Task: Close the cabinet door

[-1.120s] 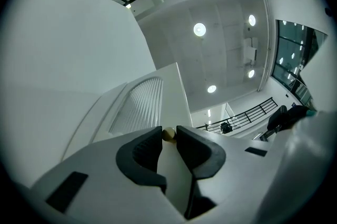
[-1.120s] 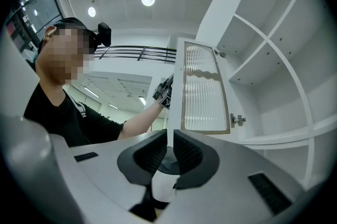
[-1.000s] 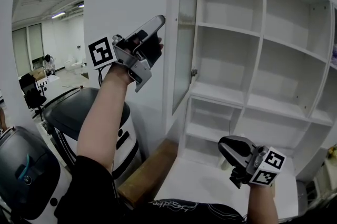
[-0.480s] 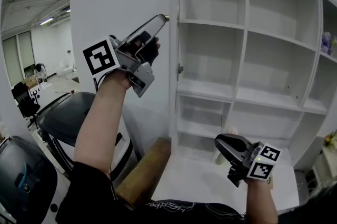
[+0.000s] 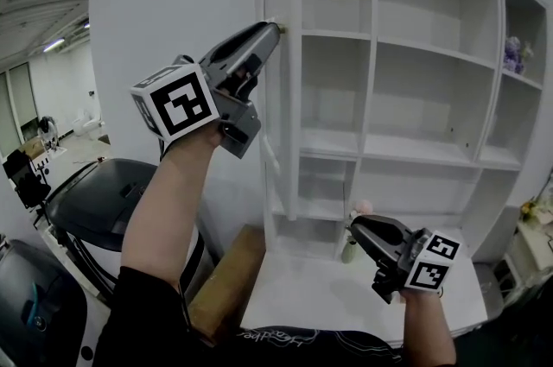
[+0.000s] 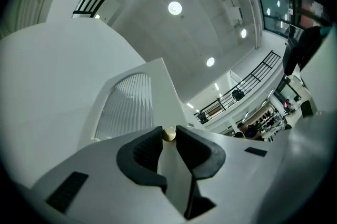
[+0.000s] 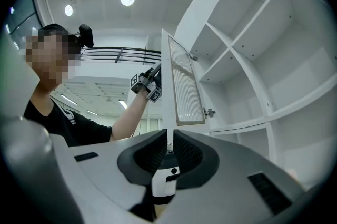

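Note:
The white cabinet door with a frosted panel stands out from the shelf unit, almost edge-on in the head view. My left gripper is raised to the door's free edge and shut on its small brass knob, which sits between the pad tips. The left gripper also shows far off in the right gripper view, at the door's edge. My right gripper hangs low before the bottom shelves, jaws nearly together on a small pale bottle-like thing.
A white counter lies under the shelves, with a wooden board at its left. A dark rounded bin stands lower left. A small purple flower sits on a right-hand shelf.
The door has swung from well open to nearly edge-on, with my left gripper following on the knob to the right. The right gripper has drifted slightly left and down.

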`<action>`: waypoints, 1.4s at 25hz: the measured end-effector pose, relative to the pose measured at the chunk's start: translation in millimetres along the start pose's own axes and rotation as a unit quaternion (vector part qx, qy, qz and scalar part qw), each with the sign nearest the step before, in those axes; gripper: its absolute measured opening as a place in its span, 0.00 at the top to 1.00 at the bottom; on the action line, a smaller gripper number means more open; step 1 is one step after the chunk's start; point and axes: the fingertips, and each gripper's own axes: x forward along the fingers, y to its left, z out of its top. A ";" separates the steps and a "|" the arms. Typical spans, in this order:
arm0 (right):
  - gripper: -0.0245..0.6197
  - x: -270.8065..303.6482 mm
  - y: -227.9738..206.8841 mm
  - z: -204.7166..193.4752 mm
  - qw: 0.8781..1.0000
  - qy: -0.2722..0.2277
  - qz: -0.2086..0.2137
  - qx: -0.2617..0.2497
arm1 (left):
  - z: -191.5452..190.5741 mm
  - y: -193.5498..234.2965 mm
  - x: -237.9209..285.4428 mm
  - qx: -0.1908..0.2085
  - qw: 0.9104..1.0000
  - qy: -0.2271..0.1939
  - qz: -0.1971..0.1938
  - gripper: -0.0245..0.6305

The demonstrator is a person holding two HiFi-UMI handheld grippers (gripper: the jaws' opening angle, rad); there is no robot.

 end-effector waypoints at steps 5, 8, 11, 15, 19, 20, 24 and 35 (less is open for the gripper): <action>0.87 -31.7 -16.8 10.8 1.000 -0.008 -0.023 -0.003 | -26.5 -14.6 42.6 0.061 0.998 0.014 0.019 0.82; 0.87 -44.3 -20.0 16.3 0.999 -0.012 -0.038 -0.006 | -37.0 -18.1 58.7 0.075 0.996 0.023 0.034 0.82; 0.87 -55.6 -22.2 22.9 0.999 -0.014 -0.050 -0.013 | -48.5 -21.0 75.4 0.091 0.994 0.034 0.048 0.82; 0.87 -66.5 -24.4 28.7 0.998 -0.014 -0.063 -0.021 | -69.1 -22.7 99.9 0.133 0.987 0.056 0.069 0.82; 0.87 -76.5 -28.8 32.9 0.997 -0.015 -0.077 -0.025 | -87.8 -20.4 125.1 0.164 0.980 0.071 0.082 0.82; 0.87 -80.0 -31.7 33.7 0.996 -0.015 -0.081 -0.025 | -92.3 -19.5 131.6 0.172 0.979 0.072 0.086 0.82; 0.87 -94.5 -46.5 33.0 0.995 -0.019 -0.096 -0.022 | -111.3 -13.9 155.2 0.189 0.974 0.076 0.102 0.82; 0.87 -112.2 -77.7 33.7 0.992 -0.017 -0.123 -0.031 | -151.2 12.4 201.3 0.230 0.959 0.098 0.131 0.83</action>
